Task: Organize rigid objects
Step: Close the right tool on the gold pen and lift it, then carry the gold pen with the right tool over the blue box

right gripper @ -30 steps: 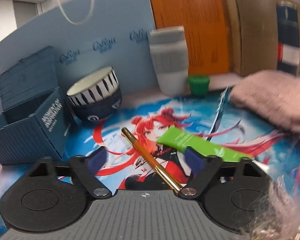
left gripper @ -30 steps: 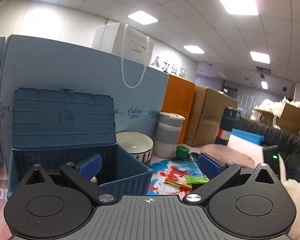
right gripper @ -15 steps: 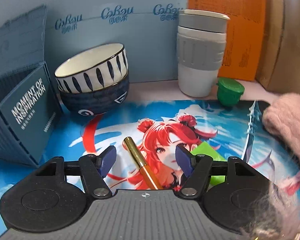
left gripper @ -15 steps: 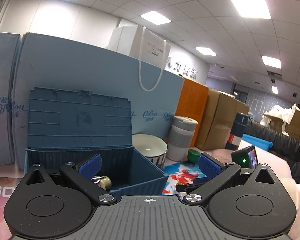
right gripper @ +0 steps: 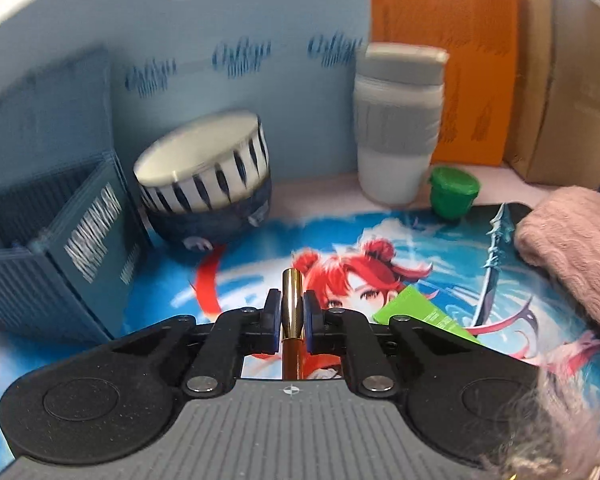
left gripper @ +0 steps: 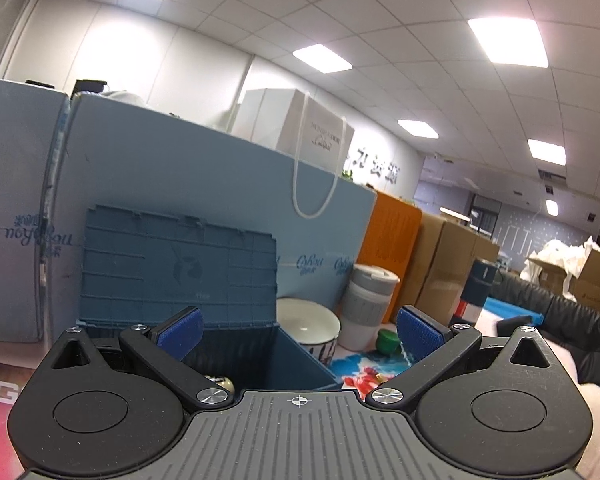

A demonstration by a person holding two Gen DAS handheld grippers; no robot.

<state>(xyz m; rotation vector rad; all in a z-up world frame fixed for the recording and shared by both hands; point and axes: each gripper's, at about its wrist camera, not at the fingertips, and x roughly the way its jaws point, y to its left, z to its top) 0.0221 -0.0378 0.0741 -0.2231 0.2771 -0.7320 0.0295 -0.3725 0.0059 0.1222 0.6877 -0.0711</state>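
My right gripper is shut on a gold and orange pen, which points forward between the blue pads over the printed mat. A green tube lies on the mat just right of the gripper. The blue storage box stands open at the left of the right wrist view. In the left wrist view the same blue storage box sits right in front of my left gripper, whose jaws stand wide open with nothing between them. A small metallic object lies inside the box.
A striped bowl stacked on a dark bowl stands beside the box. Behind are a grey-sleeved cup, a green cap, light blue boards, an orange board and cardboard boxes. A pink knitted cloth lies right.
My right gripper closed its jaws onto the pen, which now lies straight along the gripper. The left gripper drifted left and tilted up, bringing the box more to the centre.
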